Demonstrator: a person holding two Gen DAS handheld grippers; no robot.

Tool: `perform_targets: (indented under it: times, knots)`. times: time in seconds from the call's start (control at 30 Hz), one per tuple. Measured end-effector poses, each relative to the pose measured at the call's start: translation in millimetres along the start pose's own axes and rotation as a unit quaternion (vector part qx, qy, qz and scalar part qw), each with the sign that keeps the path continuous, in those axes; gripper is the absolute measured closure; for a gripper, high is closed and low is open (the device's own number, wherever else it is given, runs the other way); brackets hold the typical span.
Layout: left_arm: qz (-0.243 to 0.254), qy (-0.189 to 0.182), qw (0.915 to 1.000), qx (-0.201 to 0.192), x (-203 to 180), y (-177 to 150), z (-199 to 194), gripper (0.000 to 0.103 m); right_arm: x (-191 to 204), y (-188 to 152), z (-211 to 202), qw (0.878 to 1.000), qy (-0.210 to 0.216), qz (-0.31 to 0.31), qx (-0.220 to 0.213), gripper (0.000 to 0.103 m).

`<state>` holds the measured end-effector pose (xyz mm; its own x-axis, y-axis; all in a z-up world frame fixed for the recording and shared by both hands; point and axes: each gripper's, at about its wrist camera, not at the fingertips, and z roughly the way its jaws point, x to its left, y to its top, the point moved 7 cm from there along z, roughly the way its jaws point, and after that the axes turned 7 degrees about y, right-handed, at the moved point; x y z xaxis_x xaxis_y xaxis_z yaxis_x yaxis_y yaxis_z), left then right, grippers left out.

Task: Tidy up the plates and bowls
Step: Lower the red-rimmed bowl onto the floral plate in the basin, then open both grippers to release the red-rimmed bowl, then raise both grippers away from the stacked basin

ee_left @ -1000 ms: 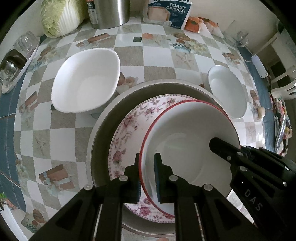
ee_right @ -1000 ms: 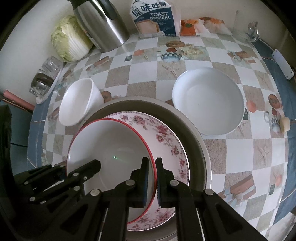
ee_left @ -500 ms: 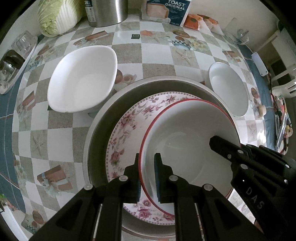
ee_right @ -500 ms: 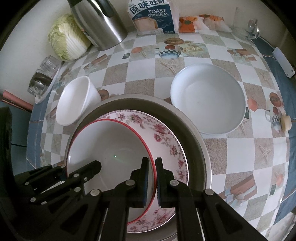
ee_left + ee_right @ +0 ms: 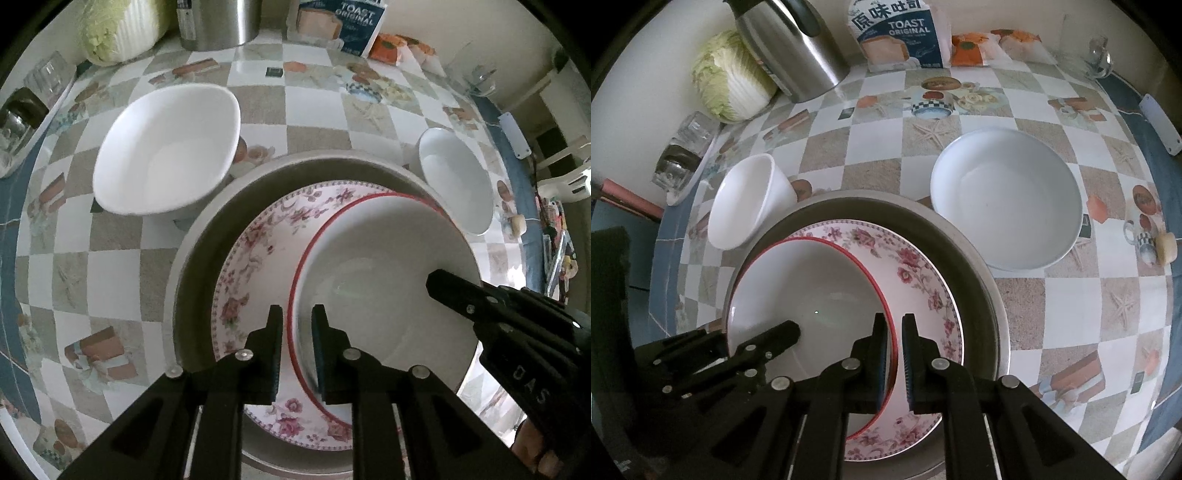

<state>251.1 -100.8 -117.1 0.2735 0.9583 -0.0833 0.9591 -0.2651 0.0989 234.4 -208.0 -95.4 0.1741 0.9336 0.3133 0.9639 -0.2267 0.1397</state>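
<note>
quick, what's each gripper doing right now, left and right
Left gripper: jaws just opening, rim of the red-rimmed bowl between them.
Right gripper: shut on that bowl's rim.

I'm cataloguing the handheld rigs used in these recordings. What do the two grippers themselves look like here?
Both are matte black plastic. The left gripper has two angular linkage arms joined by round silver bolts, ending in flat fingers with dark blue ribbed pads. The right gripper is built the same way, with the same silver bolts and blue pads. Seen from the left wrist, its side carries white letters "DAS". No cables or sleeves show.
</note>
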Motion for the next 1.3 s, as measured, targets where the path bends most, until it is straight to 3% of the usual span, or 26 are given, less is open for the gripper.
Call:
perform_targets:
  times: [0.3, 0.43, 0.5, 0.57, 0.63, 0.73, 0.9, 1.13, 1.3]
  knots:
    - [-0.029, -0.029, 0.9972, -0.063, 17, 1, -43, 0.082, -2, 6, -32, 0.999, 0.014, -0.005, -0.037, 0.091]
    - [-0.061, -0.044, 0.9912, -0.109, 30, 2, -61, 0.059, -5, 9, -56, 0.996, 0.015, 0.005, -0.082, 0.090]
    - [-0.074, -0.038, 0.9875, -0.134, 36, 2, -68, 0.052, -5, 8, -64, 0.995, 0.012, 0.005, -0.103, 0.082]
    - [-0.085, -0.031, 0.9830, -0.159, 42, -1, -73, 0.041, -3, 5, -70, 0.992, 0.015, 0.007, -0.128, 0.058]
    - [-0.090, -0.015, 0.9788, -0.184, 46, -3, -78, 0.034, -3, 2, -75, 0.988, 0.022, 0.012, -0.150, 0.046]
    - [-0.092, 0.003, 0.9705, -0.223, 49, -4, -88, 0.020, -2, -3, -75, 0.984, 0.024, 0.022, -0.174, 0.039]
    - [-0.105, 0.015, 0.9531, -0.284, 57, -4, -107, 0.010, 5, -6, -77, 0.978, 0.020, 0.006, -0.206, 0.030]
    - [-0.134, 0.032, 0.9391, -0.315, 73, -6, -110, 0.007, 12, -6, -84, 0.967, 0.024, -0.017, -0.252, 0.000]
    - [-0.133, 0.040, 0.9329, -0.332, 71, -5, -112, 0.004, 12, -4, -79, 0.966, 0.008, -0.025, -0.256, 0.000]
